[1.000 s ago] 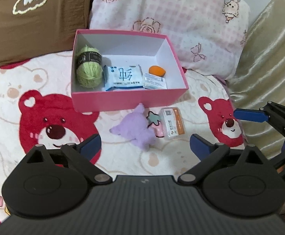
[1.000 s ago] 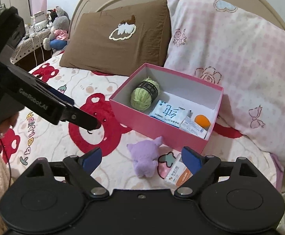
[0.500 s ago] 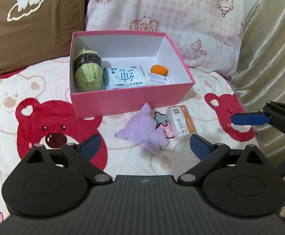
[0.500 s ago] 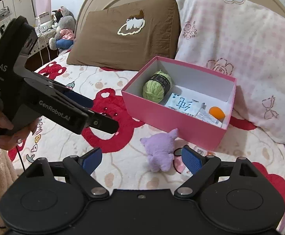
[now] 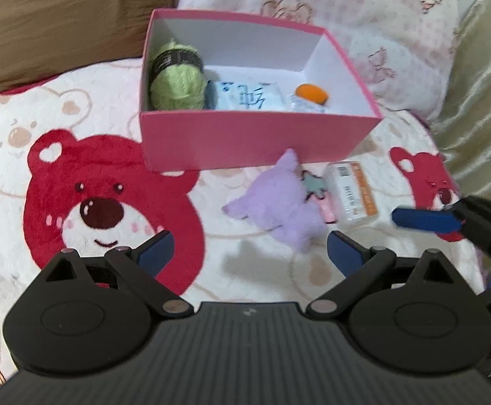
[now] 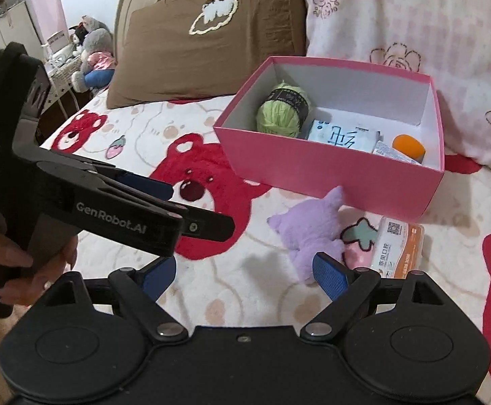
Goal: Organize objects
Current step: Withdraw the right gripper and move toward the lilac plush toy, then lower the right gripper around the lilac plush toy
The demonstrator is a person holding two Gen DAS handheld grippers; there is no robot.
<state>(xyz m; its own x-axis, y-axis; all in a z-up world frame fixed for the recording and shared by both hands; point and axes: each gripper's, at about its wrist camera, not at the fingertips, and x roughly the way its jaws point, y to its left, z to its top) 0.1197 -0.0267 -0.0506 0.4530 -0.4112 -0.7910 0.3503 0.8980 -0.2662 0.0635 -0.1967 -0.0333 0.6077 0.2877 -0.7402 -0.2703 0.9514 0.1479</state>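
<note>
Two wrist views, angled down, near, sharing pink box (image 5: 258, 141).

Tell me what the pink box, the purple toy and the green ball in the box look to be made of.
Pink box: likely cardboard, matte pink outside, plain white inside; thin, straight, sharply folded walls.
Purple toy: plush fabric, fuzzy nap, soft rounded shape.
Green ball: yarn, seemingly wool or acrylic; wound strands under a dark paper band.

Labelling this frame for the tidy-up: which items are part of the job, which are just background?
Job:
pink box
green yarn ball
blue tissue pack
orange item, beside a small packet
purple plush toy, on the bed
orange-and-white packet, on the bed

Background:
brown pillow
pink pillow
bear blanket
grey plush
</note>
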